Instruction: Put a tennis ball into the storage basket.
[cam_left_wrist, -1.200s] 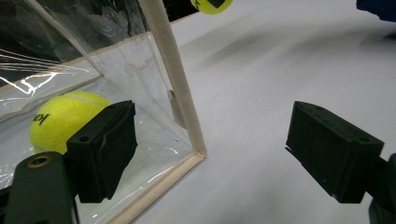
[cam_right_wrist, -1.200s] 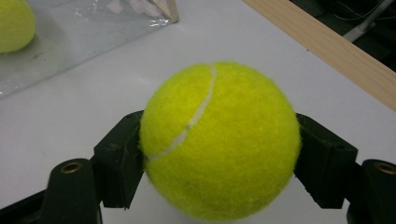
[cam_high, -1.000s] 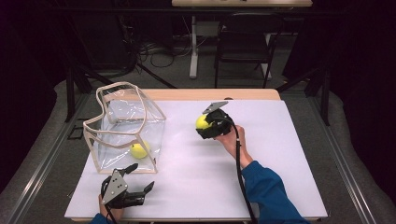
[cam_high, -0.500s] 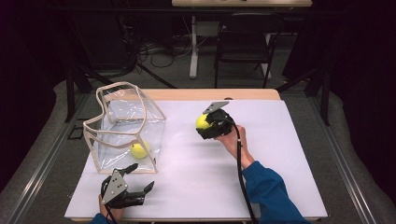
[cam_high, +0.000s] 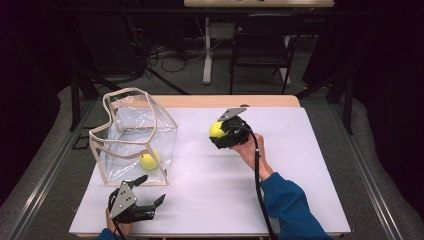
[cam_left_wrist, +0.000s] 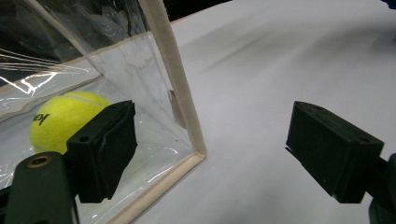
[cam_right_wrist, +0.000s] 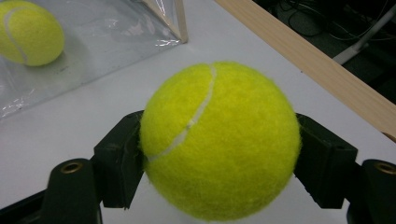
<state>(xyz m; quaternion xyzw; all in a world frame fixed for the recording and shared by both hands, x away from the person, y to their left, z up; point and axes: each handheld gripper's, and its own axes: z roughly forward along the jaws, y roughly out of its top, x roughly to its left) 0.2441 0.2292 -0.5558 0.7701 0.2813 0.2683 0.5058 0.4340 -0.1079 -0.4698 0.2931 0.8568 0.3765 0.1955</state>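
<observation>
Right now right gripper (cam_high: 220, 131) clamps tennis ball (cam_right_wrist: 219, 140) between both jaws — held above white table (cam_high: 300, 165), toward its far side. Left gripper (cam_high: 147, 192) rests at near edge, jaws wide apart, nothing between. Just beyond it — clear bag (cam_high: 125, 145), open top, second ball (cam_left_wrist: 63, 119) inside on its floor.
</observation>
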